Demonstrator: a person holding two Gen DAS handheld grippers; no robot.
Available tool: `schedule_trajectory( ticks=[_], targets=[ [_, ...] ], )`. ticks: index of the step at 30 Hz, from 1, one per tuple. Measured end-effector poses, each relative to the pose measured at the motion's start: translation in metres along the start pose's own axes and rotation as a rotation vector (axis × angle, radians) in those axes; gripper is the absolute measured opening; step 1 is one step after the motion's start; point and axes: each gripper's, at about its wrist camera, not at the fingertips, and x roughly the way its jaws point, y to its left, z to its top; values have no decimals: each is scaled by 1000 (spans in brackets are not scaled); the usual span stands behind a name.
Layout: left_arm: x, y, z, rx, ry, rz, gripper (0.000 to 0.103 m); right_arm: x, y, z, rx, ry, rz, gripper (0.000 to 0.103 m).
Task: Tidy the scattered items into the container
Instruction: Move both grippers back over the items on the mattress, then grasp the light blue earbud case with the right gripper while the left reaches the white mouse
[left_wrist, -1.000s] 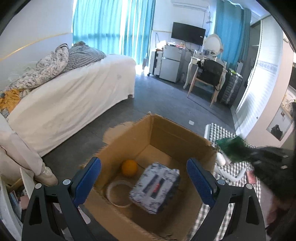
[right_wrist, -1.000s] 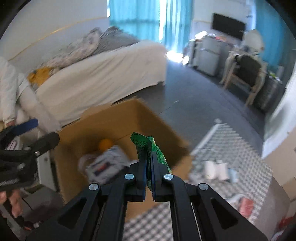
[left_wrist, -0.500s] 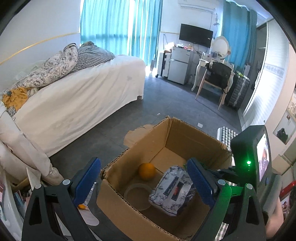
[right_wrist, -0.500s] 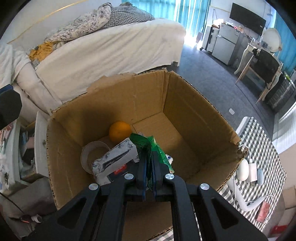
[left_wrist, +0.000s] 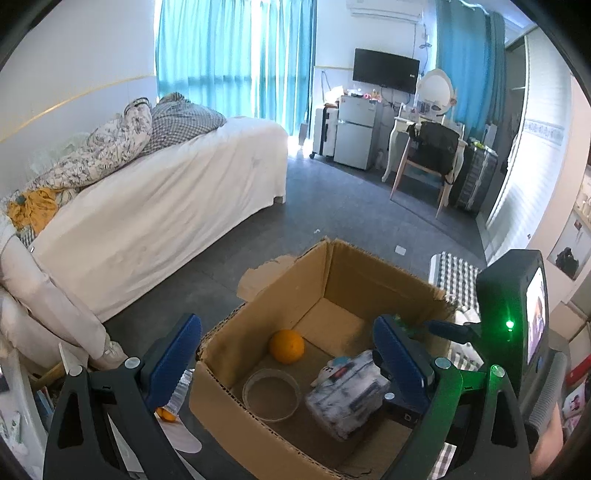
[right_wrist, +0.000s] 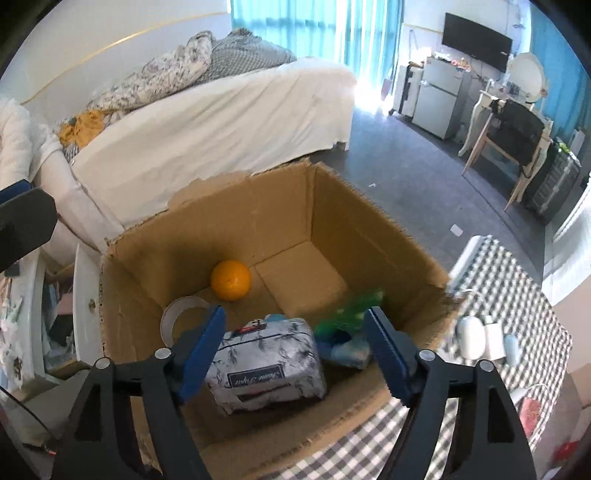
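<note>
Bedroom, grey floor, white bed (right_wrist: 221, 122) at ten o'clock, teal curtains behind. Open cardboard box (right_wrist: 354, 221) on a checked cloth (right_wrist: 509, 280), centre of the right wrist view. Green packet (right_wrist: 351, 314), blurred, loose inside the box at its four o'clock corner, between the spread fingers but touched by neither pad. Right gripper (right_wrist: 295, 347) over the box's near rim, jaws opening, nothing pressed. Tissue pack (right_wrist: 266, 362) just at nine o'clock of the packet, lying on the box floor. Orange (right_wrist: 231, 280) at eleven o'clock of the pack, near the far wall; tape roll (right_wrist: 181, 314) beside it at seven o'clock. White items (right_wrist: 480, 338) on the cloth outside the box, three o'clock. Left gripper (left_wrist: 288, 354) spread wide, empty, aimed at the box from its other side.
</note>
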Motion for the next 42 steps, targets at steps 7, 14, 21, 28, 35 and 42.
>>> schedule_trajectory(
  ticks=[7,14,21,28,35,42],
  targets=[
    [-26,-48,7,54,-51,-69,100,-68,-61,-19,101,-103,-127,89],
    [-29,-134,2,155,-41,-208,103,-122,-170,-89,293,-83,-331,103],
    [-11,-205,-18,259,22,-267,103,-95,-228,-149,335,39,-324,103],
    [14,-209,-18,244,39,-208,103,-26,-204,-146,67,107,-250,103],
    [43,-213,-25,269,64,-182,103,10,-256,-102,153,115,-250,102],
    [62,-218,-22,279,73,-194,103,47,-286,-100,65,213,-261,79]
  ],
)
